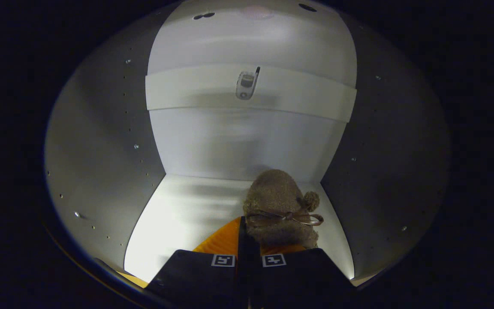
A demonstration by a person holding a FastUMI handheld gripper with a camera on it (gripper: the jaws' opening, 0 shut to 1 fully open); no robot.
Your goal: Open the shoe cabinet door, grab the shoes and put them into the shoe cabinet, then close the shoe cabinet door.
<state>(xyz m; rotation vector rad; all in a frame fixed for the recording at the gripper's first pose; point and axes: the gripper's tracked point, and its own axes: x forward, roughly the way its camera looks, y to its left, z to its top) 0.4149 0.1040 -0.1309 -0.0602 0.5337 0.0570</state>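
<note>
- The jaws [248,246] are drawn close together, with a thin edge of the shoe [278,206] pinched between them, so both sides press on the shoe's orange collar or lining.
- The shoe is a fuzzy brown slipper with a small pom-pom and a thin bow across its top; its toe points away from the jaws toward the cabinet's back panel [247,137], and its orange inner part lies nearest the jaws.
- The shoe is inside the shoe cabinet [101,150], over the cabinet floor [178,219], to the right of the floor's middle and near the right side wall [384,171]. Whether its sole rests on the floor or hangs just above it I cannot tell.
- Holding the shoe by its rear edge seems sensible: the toe can go in first and reach deep toward the back panel, while the jaws stay near the opening.
- The cabinet door must be open, judging by the bare interior ahead; the door itself I cannot place.
- A horizontal white rail [187,92] crosses the back panel above the shoe, with a small metal fitting [247,85] at its middle; rows of peg holes dot both side walls.
- The gripper points level into the cabinet, tipped slightly down toward the floor, with the person's hand behind it, out of sight.
- In my judgement the placing step is nearly done: releasing the shoe and closing the door remain.
</note>
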